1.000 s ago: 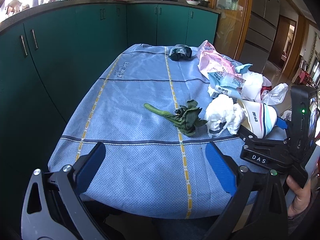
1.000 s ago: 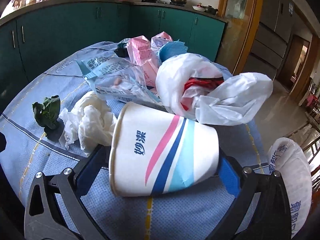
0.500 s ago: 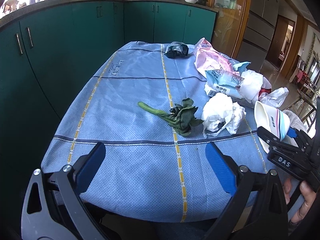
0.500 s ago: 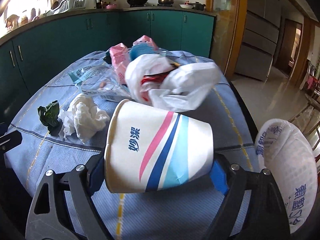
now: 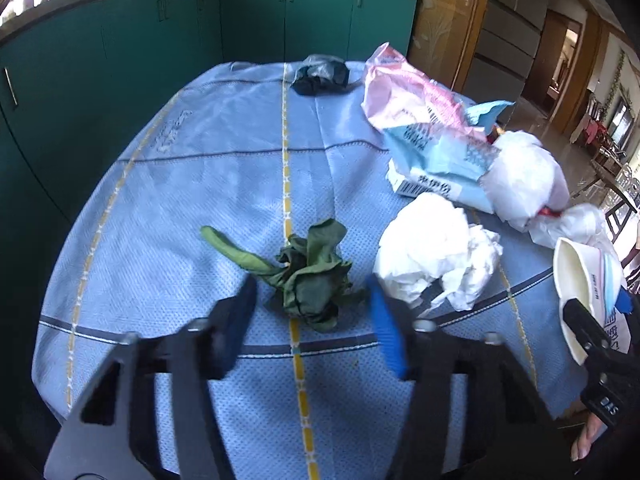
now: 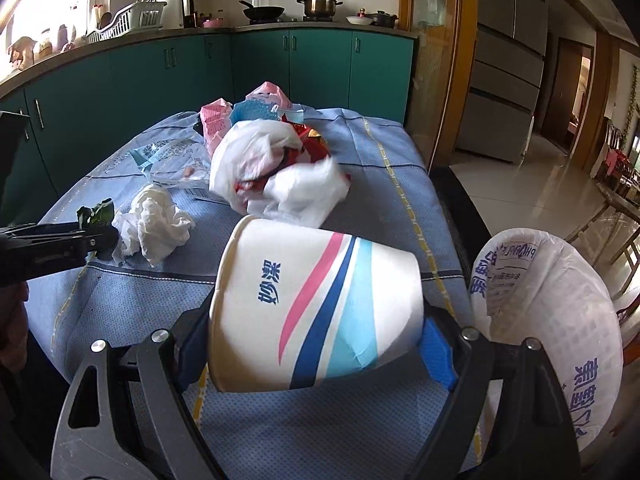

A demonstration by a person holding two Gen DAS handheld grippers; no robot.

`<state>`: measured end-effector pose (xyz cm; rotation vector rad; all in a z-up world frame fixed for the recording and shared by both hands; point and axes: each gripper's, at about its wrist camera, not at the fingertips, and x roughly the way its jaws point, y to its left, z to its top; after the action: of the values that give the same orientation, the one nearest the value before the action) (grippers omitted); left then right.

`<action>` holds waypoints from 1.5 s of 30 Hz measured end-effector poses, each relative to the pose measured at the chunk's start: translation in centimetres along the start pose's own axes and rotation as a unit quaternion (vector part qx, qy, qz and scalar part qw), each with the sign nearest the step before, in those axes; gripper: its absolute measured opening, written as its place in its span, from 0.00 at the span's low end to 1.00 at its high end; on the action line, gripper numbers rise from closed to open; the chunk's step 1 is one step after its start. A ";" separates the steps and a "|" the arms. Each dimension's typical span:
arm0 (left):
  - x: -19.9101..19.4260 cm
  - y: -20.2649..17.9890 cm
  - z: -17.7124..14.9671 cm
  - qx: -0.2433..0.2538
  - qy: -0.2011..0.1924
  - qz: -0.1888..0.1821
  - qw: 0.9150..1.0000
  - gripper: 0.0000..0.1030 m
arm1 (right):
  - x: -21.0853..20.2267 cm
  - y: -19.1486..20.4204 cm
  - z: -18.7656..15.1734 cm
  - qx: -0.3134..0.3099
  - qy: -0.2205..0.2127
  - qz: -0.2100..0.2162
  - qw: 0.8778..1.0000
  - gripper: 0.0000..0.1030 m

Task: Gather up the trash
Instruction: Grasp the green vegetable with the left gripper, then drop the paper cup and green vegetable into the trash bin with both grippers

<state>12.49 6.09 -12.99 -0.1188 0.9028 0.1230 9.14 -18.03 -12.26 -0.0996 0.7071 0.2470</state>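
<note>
Closing around a wilted green leaf (image 5: 310,276) mid-counter, the left tool (image 5: 310,312) narrows; the right tool (image 6: 316,340) stays clamped on a paper cup (image 6: 316,312).

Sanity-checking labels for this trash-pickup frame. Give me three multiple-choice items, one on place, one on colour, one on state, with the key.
1. Place: where does the wilted green vegetable lie?
A. on the kitchen counter
B. on the blue tablecloth, left of the crumpled white tissue
C. inside the paper cup

2. Colour: which stripes run across the paper cup?
A. green and yellow
B. black and orange
C. pink, dark blue and light blue

3. State: what is the right gripper doing?
A. clamped on the paper cup, which lies sideways between its pads
B. open and bare
C. gripping the white plastic bag

Key: 1 B, the left wrist view shows the vegetable on the cloth beside the tissue. 2 C, the stripes are plain in the right wrist view. 3 A, both pads press the cup's sides.
</note>
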 end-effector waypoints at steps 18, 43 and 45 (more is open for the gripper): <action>-5.8 0.6 -0.7 -0.024 -0.050 -0.019 0.998 0.19 | -2.7 -3.2 -0.4 0.034 -0.027 -0.002 0.999 0.80; -8.9 -14.1 0.4 0.122 -0.063 -0.154 0.978 0.19 | -8.8 -16.9 -2.4 0.147 -0.061 -0.190 0.969 0.80; -8.3 -17.6 0.3 0.152 -0.054 -0.177 0.971 0.19 | -9.2 -19.2 -3.7 0.172 -0.051 -0.209 0.961 0.80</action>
<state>10.36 -11.66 -5.35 0.0126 0.7686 -0.3385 4.99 -39.01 -8.91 0.0957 0.6011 -0.2745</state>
